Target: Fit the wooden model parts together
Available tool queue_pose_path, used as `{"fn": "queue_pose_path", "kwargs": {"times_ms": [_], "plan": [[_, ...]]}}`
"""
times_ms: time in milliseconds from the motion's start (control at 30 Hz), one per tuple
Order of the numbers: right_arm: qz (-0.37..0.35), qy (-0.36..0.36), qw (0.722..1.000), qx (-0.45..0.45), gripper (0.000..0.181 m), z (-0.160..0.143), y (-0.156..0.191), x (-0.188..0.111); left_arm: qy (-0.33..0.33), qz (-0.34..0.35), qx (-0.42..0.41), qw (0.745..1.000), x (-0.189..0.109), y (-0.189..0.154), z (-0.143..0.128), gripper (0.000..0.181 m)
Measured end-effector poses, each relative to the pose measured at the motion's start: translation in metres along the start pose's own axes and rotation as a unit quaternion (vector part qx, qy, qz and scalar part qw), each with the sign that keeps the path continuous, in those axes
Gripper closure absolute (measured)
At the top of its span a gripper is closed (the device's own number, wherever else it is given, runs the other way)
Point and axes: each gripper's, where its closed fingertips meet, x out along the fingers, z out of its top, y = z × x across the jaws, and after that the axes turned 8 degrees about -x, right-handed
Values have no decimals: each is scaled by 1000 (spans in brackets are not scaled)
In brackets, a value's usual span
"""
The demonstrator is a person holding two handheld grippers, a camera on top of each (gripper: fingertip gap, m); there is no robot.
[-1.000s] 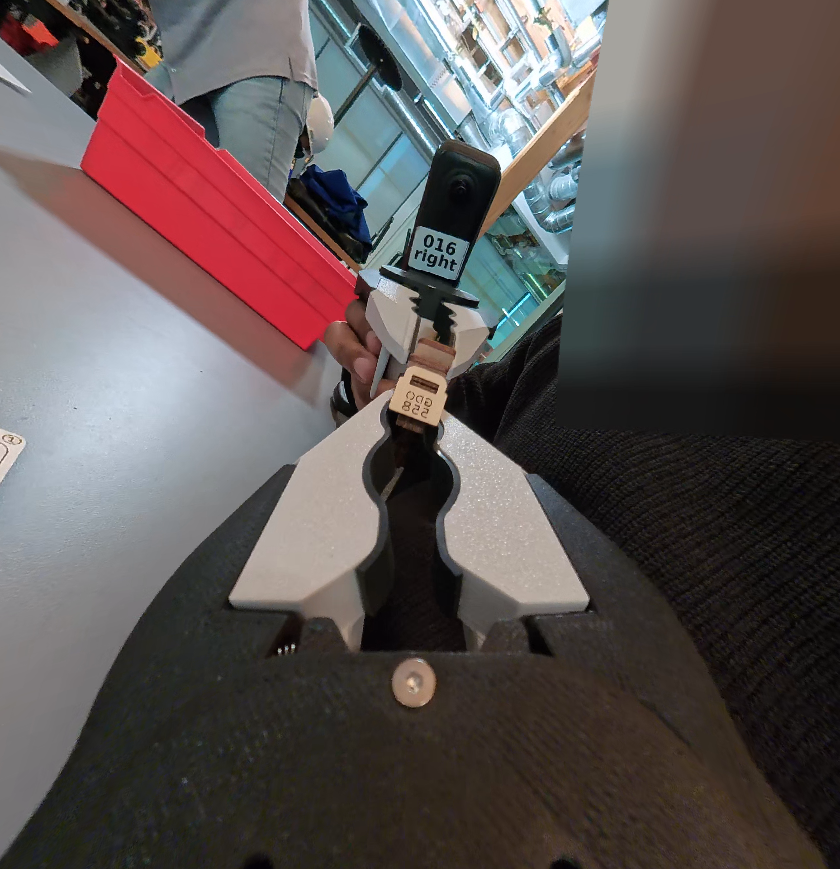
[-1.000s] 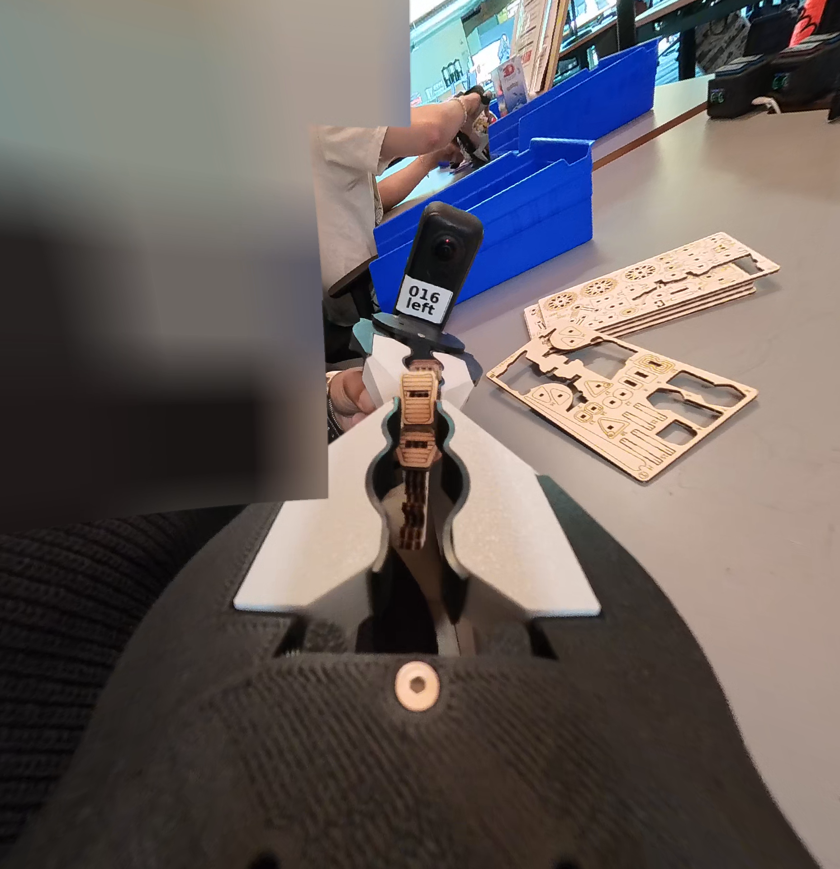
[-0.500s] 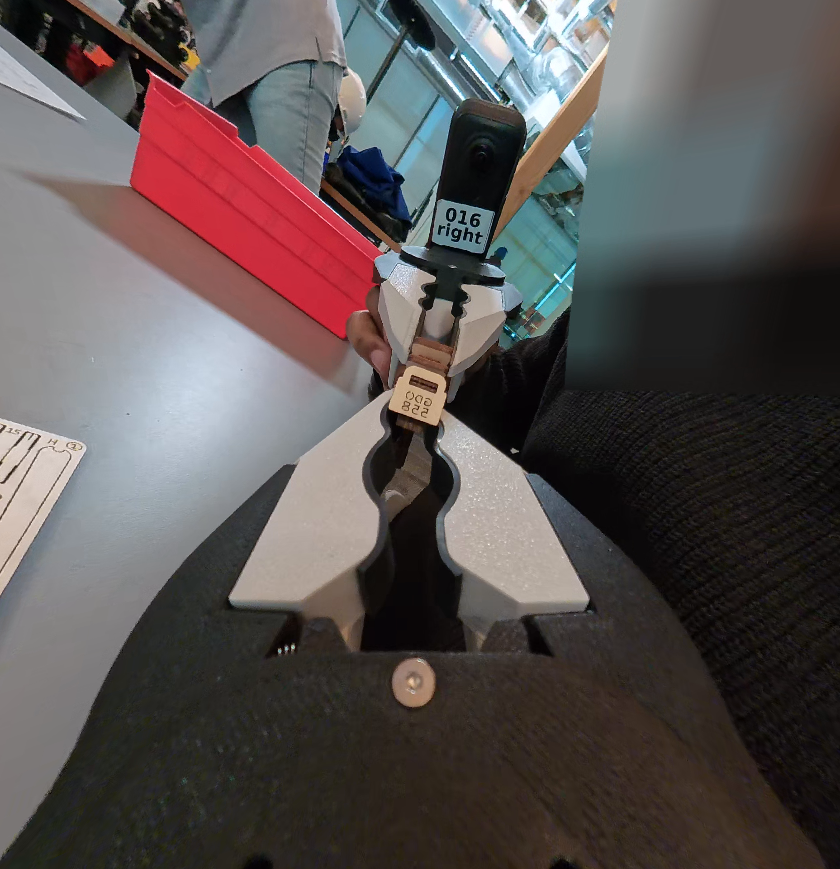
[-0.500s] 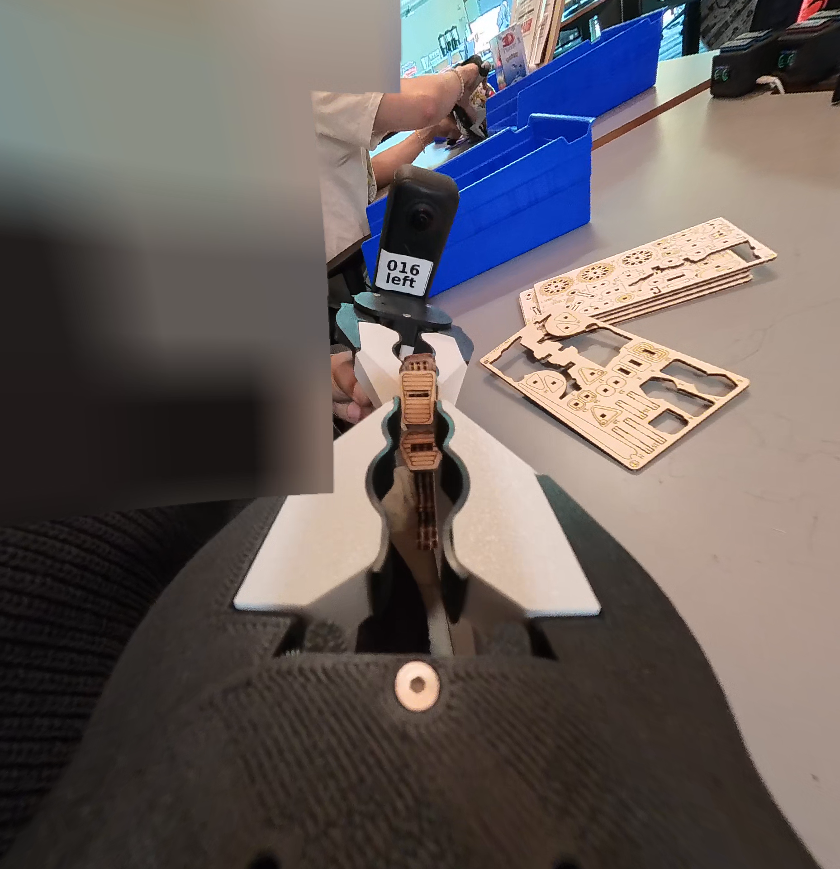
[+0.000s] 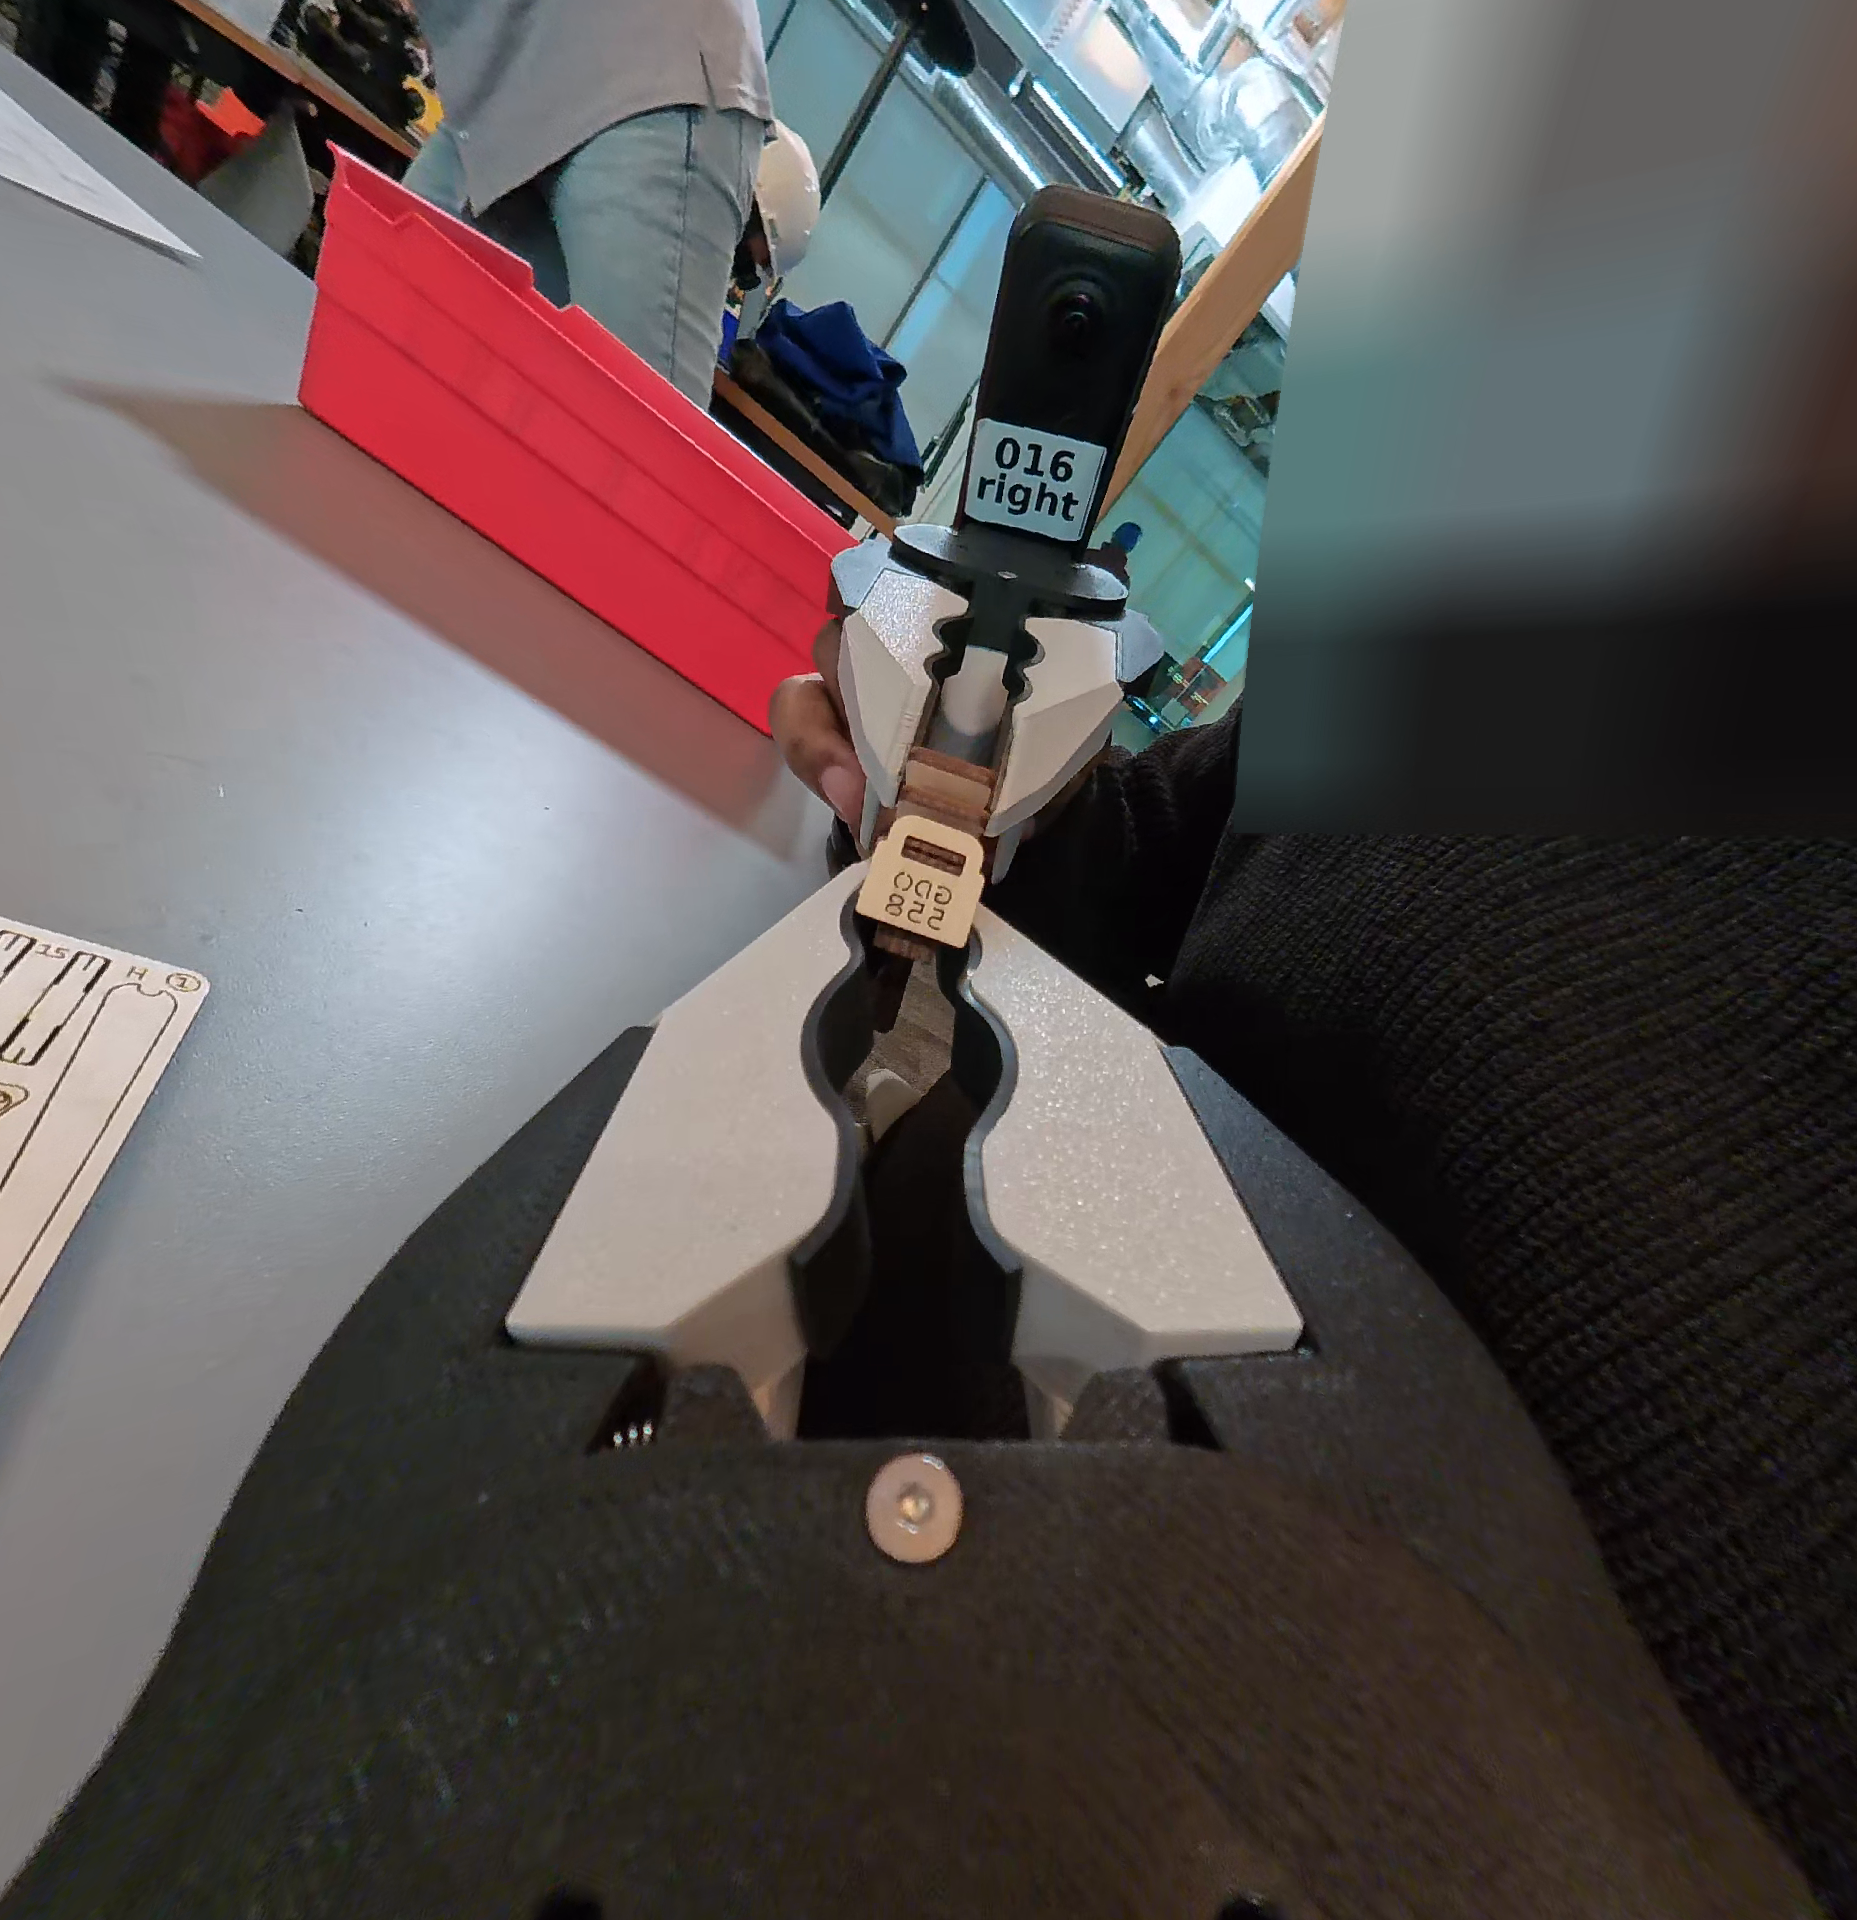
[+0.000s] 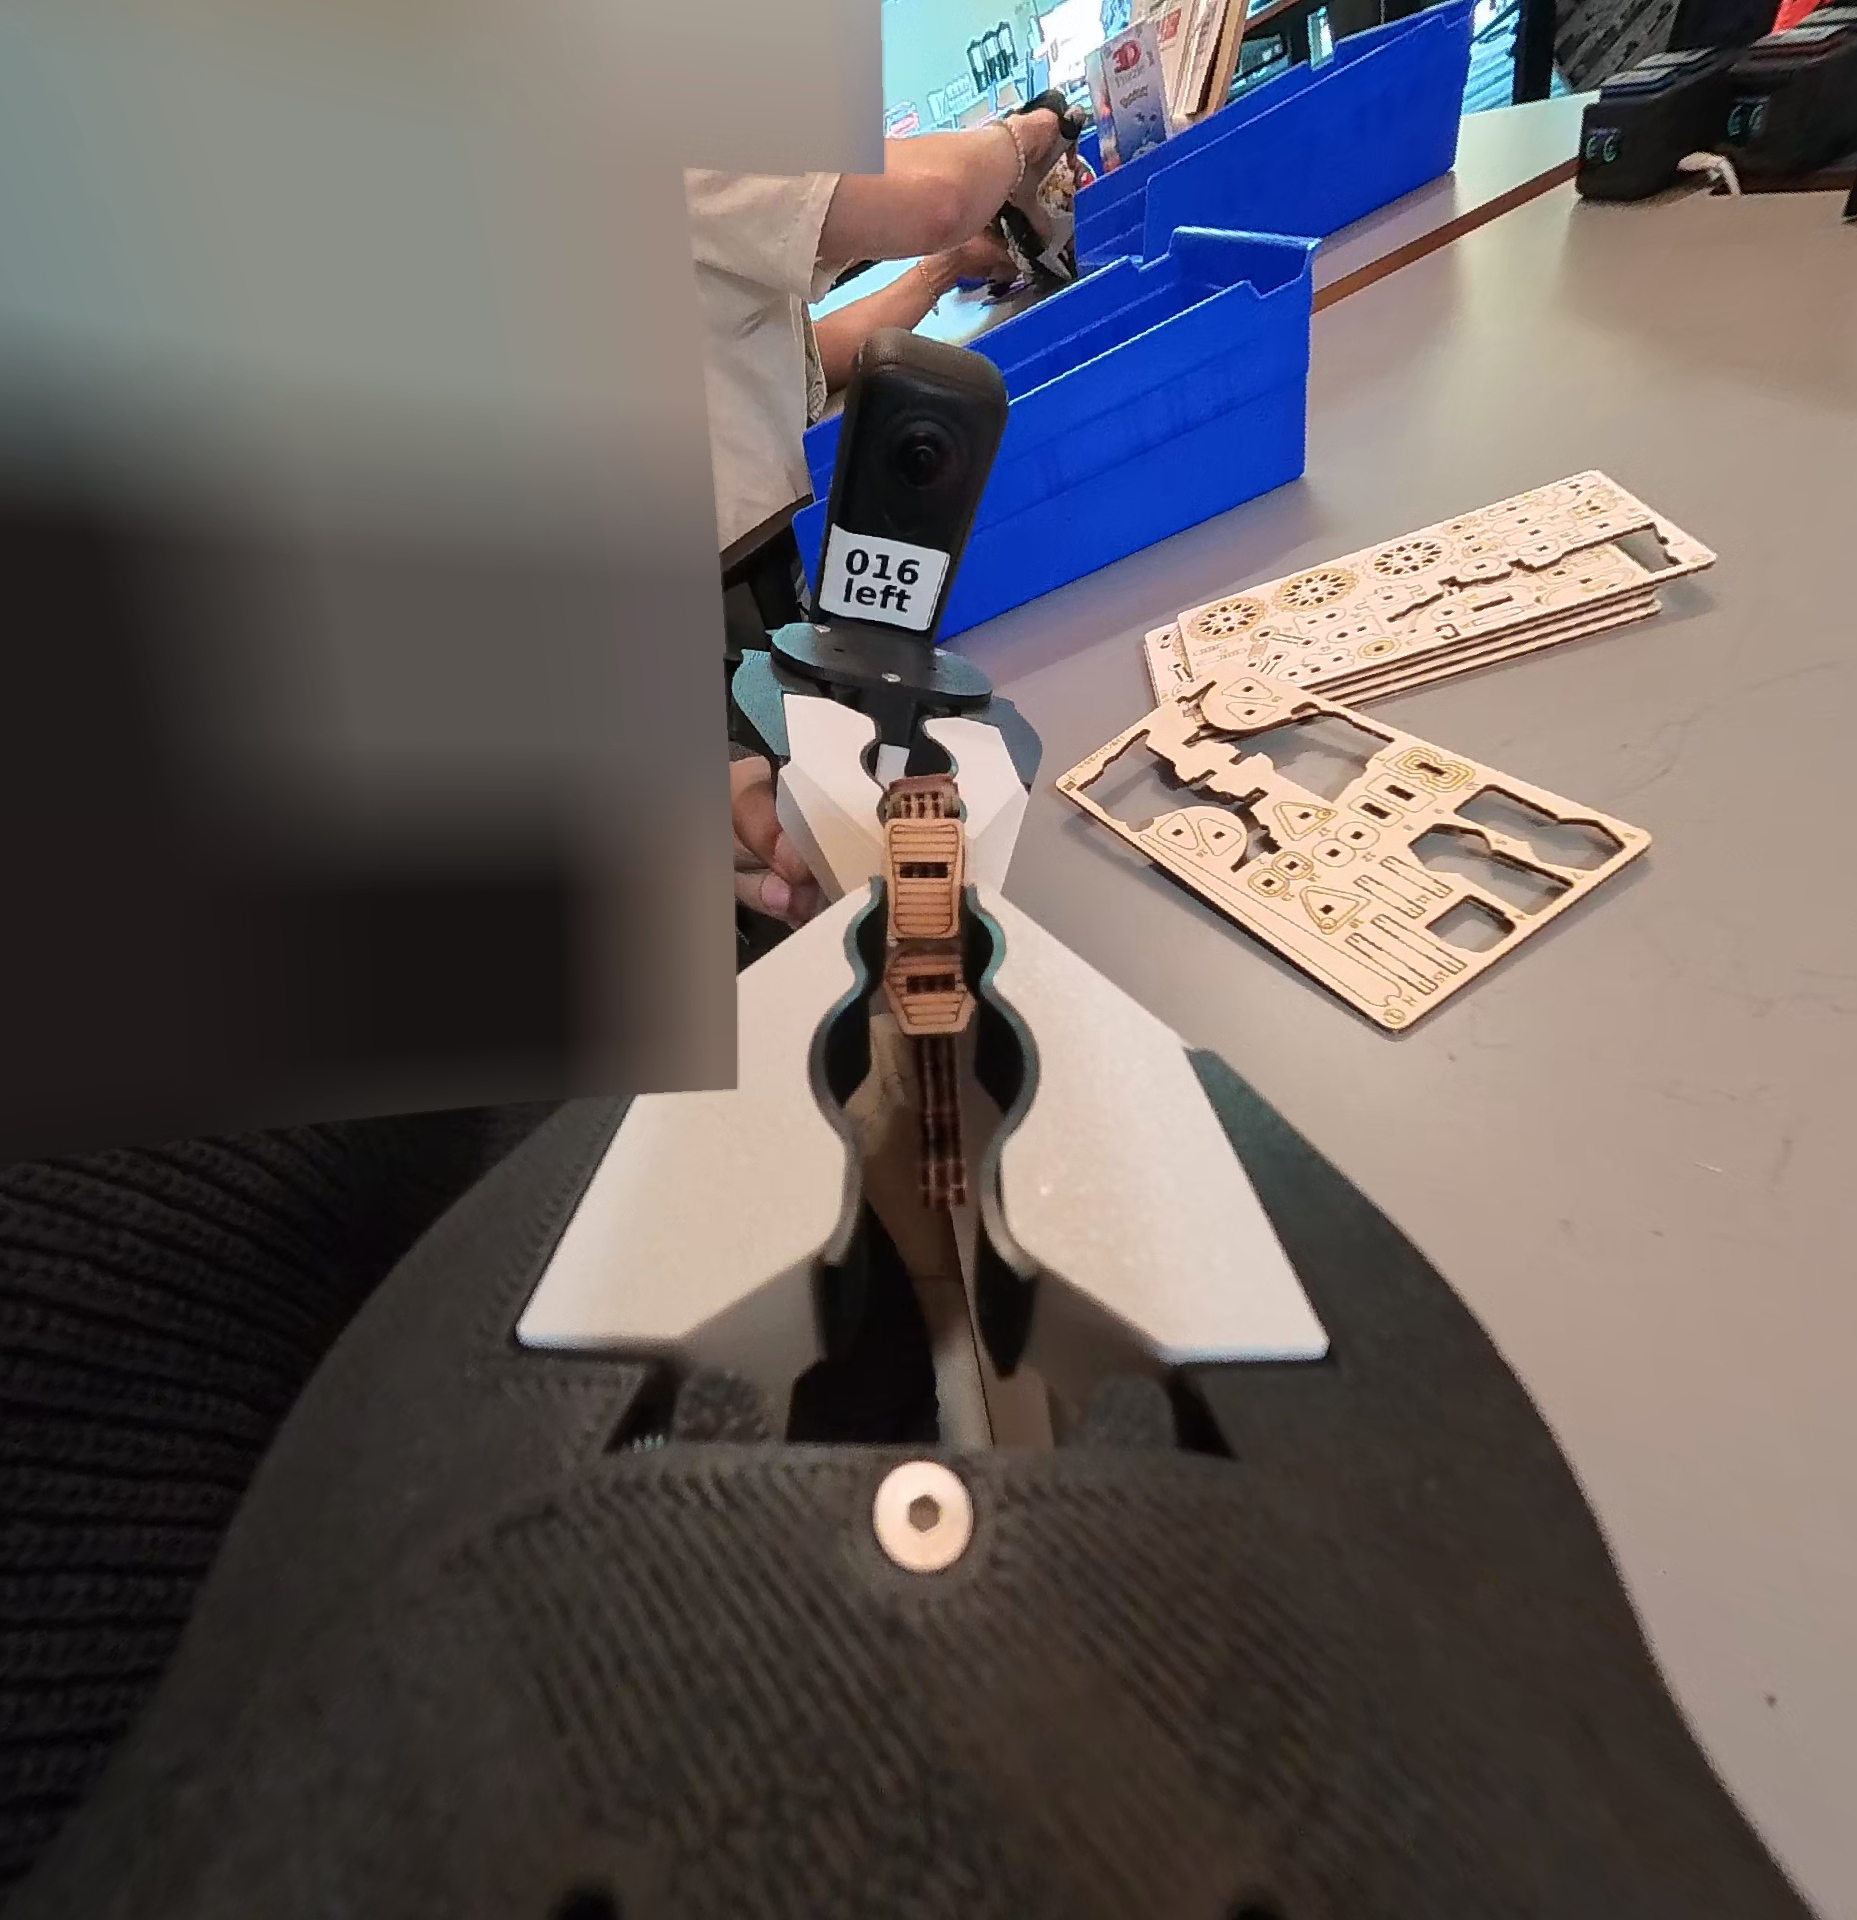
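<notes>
Left gripper (image 5: pixel 916 940) pinched the pale tab (image 5: pixel 922 881) at frame centre; right gripper (image 6: pixel 926 935) clamped the slatted part (image 6: pixel 926 891), tip to tip above the table (image 5: pixel 280 727), likely lining up the joint; spare sheets (image 6: pixel 1350 831) lay right.

left gripper (image 5: pixel 916 940): held above the table, fingers pinched nearly together at the tips
right gripper (image 6: pixel 926 925): faced the left one head-on, tips almost meeting it, fingers drawn close
left hand (image 6: pixel 770 868): wrapped the left gripper's handle
right hand (image 5: pixel 815 743): gripped the right gripper's handle, black knit sleeve behind
</notes>
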Motion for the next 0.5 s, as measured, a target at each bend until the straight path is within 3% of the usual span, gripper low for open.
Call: {"fn": "queue_pose_path", "kwargs": {"times_ms": [500], "plan": [[-6, 2, 1000, 2, 168, -3, -5, 0, -2, -5, -35, 999, 1, 4, 0, 175]]}}
